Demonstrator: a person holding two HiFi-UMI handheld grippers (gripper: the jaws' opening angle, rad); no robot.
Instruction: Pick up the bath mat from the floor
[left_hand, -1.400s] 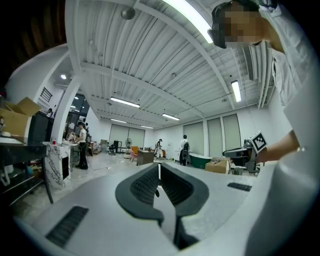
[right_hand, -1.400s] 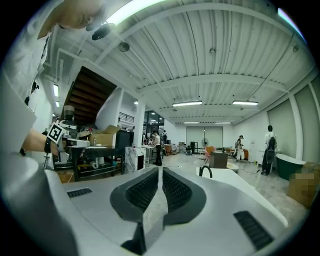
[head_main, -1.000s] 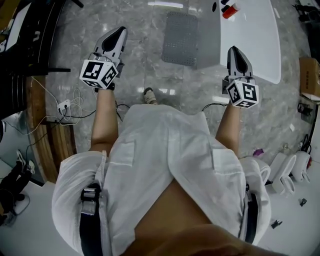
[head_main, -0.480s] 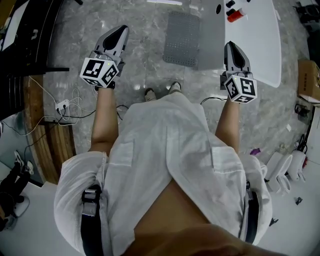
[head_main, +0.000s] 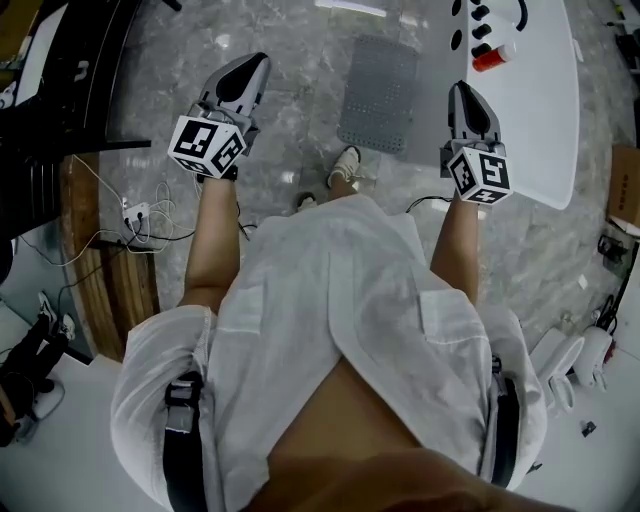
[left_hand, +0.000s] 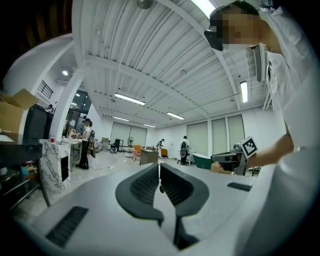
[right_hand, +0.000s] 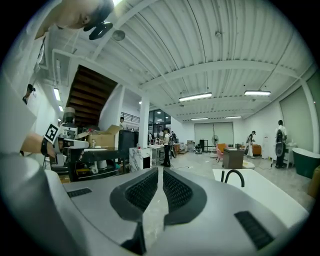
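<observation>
A grey dotted bath mat lies flat on the marble floor ahead of me, beside a white tub. My left gripper is held up at the left of the head view, well left of the mat, with its jaws shut and nothing between them. My right gripper hovers to the right of the mat, over the tub's edge, its jaws also shut and empty. Both gripper views point level across a large hall; the mat is not seen in them. The left gripper and the right gripper show their ribbed pads together.
A white tub with a black tap and a red-capped bottle stands at the upper right. A dark cabinet, a wooden board and cables line the left. My shoe is just short of the mat. People stand far off in the hall.
I have stepped forward: the mat and tub have slid down and closer in the head view, and one shoe has come forward near the mat. Both grippers stay shut.
</observation>
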